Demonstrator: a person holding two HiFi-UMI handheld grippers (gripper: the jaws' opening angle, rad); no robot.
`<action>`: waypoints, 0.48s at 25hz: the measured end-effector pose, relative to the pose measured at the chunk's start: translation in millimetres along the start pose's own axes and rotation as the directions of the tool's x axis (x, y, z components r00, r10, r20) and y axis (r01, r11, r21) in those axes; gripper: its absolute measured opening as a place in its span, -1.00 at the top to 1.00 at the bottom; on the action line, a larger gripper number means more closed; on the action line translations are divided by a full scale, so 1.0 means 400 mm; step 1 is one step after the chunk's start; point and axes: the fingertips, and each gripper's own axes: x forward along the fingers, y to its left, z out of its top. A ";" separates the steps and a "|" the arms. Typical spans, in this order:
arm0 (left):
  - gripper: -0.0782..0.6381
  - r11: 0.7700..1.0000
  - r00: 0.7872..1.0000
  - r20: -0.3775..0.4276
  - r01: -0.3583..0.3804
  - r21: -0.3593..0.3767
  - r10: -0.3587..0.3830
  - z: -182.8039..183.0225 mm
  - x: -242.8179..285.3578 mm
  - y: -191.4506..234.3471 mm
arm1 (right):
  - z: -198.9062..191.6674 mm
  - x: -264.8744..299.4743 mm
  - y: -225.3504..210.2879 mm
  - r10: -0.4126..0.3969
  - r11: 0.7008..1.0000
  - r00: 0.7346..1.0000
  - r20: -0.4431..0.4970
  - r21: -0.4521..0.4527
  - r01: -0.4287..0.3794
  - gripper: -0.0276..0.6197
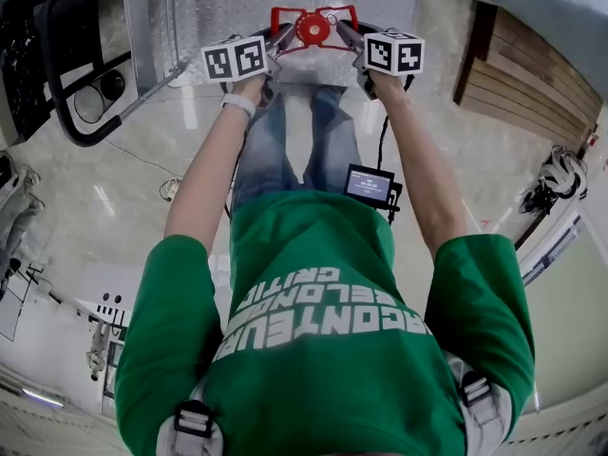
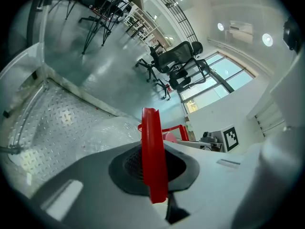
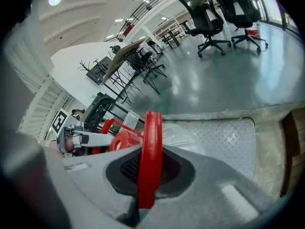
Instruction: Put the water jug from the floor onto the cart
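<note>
Red plastic handle (image 1: 313,11) on top of the jug (image 2: 102,132) is pinched from both sides at once. In the head view the left gripper (image 1: 281,38) comes in from the left and the right gripper (image 1: 346,34) from the right, and their tips meet the handle on either side of the round red cap (image 1: 313,29). The left gripper view shows that gripper's jaws (image 2: 155,173) pressed together on a flat red bar of the handle, which stands on edge between the dark pads. The right gripper view shows the same for the right gripper (image 3: 147,173): jaws clamped tight on a red bar, with the cap just to the left of it. The jug's clear body (image 3: 183,136) bulges out beyond the jaws, over the cart (image 1: 218,3) and its diamond-plate metal deck (image 2: 57,123). Whether the jug's base touches the deck cannot be told from any view. The person's two arms reach straight forward, each marker cube (image 1: 235,58) facing up, above a pale glossy floor (image 1: 142,207). A small screen (image 1: 369,185) hangs at the person's waist below a green shirt (image 1: 323,350). Brown wooden planks (image 1: 513,79) lie on the floor to the right of the cart. Black office chairs (image 3: 209,13) stand well beyond the cart on the grey floor.
</note>
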 end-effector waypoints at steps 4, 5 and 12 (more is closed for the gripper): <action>0.68 1.000 1.000 -0.022 -0.020 -0.010 0.020 -0.005 0.023 0.049 | -0.013 0.045 -0.019 -0.012 1.000 1.000 -0.024 0.010 0.012 0.91; 0.68 1.000 0.999 -0.025 -0.023 -0.014 0.023 -0.006 0.026 0.060 | -0.019 0.055 -0.023 -0.016 1.000 0.999 -0.031 0.015 0.016 0.91; 0.68 0.999 0.998 -0.051 -0.042 -0.021 0.041 -0.006 0.055 0.111 | -0.034 0.103 -0.050 -0.044 0.999 0.997 -0.069 0.022 0.046 0.91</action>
